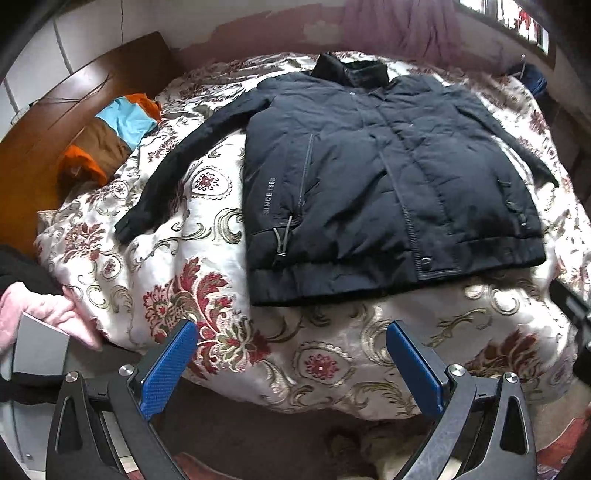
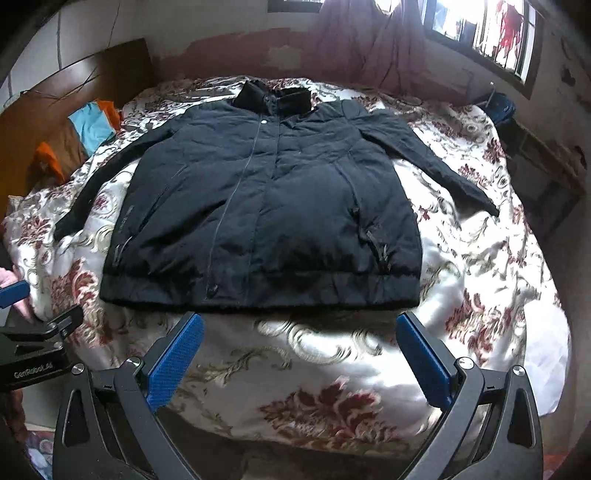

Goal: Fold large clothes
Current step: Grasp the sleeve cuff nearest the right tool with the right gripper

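Observation:
A dark navy padded jacket (image 1: 369, 177) (image 2: 266, 206) lies flat and face up on the floral bedspread (image 1: 207, 295) (image 2: 332, 369), zipped, collar toward the far wall, both sleeves spread outward. My left gripper (image 1: 291, 332) hovers open over the bed's near edge, just short of the jacket's hem. My right gripper (image 2: 299, 325) is open too, its blue pads (image 2: 173, 362) wide apart below the hem's middle. Neither holds anything. The left gripper's body shows at the left edge of the right wrist view.
A wooden headboard (image 1: 74, 103) runs along the left, with an orange, blue and brown bundle of cloth (image 1: 110, 136) against it. A pink sleeve (image 1: 40, 314) is at the lower left. A purple curtain (image 2: 373, 48) and a window (image 2: 491, 33) are at the far right.

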